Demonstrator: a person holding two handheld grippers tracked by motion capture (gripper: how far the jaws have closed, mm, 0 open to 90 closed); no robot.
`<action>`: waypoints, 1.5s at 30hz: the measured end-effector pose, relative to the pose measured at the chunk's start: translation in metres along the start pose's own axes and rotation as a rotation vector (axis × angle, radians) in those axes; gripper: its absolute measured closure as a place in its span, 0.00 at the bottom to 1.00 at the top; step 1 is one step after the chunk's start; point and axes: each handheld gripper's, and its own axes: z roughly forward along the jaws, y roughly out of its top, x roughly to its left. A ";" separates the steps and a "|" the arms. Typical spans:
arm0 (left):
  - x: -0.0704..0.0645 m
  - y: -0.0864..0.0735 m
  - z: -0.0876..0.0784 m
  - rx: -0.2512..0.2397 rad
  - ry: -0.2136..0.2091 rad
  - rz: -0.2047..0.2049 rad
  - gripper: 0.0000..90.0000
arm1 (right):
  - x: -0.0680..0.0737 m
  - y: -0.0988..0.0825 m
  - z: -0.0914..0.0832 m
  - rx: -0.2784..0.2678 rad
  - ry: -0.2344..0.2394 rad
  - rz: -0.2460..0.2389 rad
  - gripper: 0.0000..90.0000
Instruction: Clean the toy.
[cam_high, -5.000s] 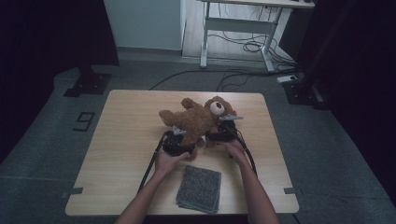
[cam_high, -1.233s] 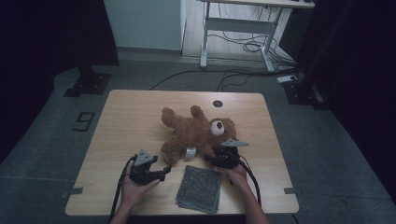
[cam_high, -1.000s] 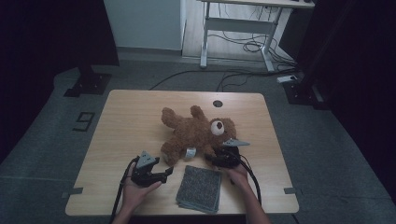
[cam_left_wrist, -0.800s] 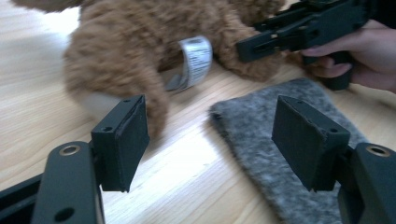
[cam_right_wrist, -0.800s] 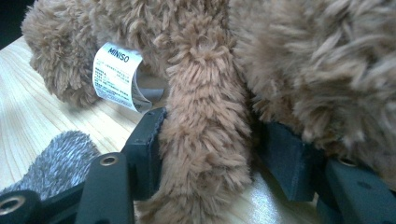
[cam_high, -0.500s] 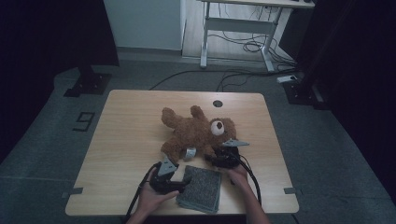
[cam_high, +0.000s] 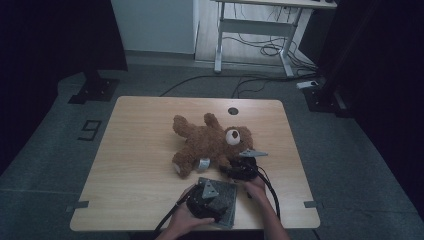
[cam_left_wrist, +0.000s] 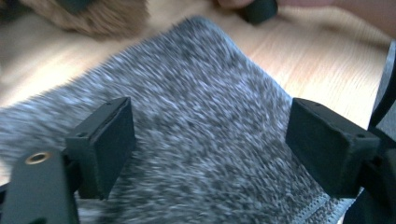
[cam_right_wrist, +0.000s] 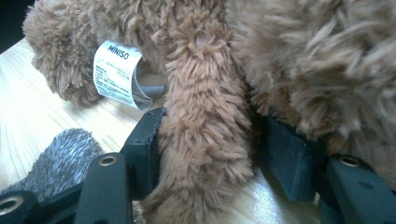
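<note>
A brown teddy bear (cam_high: 210, 142) lies on the wooden table (cam_high: 135, 150), its white label (cam_high: 203, 163) towards me. My right gripper (cam_high: 226, 168) is at its near side, shut on one plush limb (cam_right_wrist: 205, 116) that fills the gap between the jaws. A folded grey fuzzy cloth (cam_high: 229, 197) lies at the table's front edge. My left gripper (cam_high: 212, 195) hovers low over it. In the left gripper view the cloth (cam_left_wrist: 205, 79) spreads beneath the left gripper (cam_left_wrist: 210, 126); its jaws have just been opening, stand wide and press on nothing.
A round cable hole (cam_high: 232, 111) sits near the table's far edge. The cloth's corner (cam_right_wrist: 60, 154) lies just left of my right gripper's jaws. Behind the table stand a desk frame (cam_high: 250, 30) and loose floor cables (cam_high: 270, 50).
My left gripper has moved right along the table's front edge, from the bare wood onto the grey cloth. The right gripper and the bear have stayed put.
</note>
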 end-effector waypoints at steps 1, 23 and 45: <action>-0.001 -0.001 0.003 0.014 0.008 0.008 0.16 | 0.000 0.000 0.000 0.000 0.001 -0.002 0.46; 0.009 -0.014 -0.006 -0.005 0.077 0.004 0.57 | 0.000 -0.001 0.001 0.019 0.005 0.001 0.46; 0.053 -0.031 -0.076 -0.162 0.090 -0.150 0.81 | 0.005 0.004 -0.002 -0.013 0.004 -0.036 0.43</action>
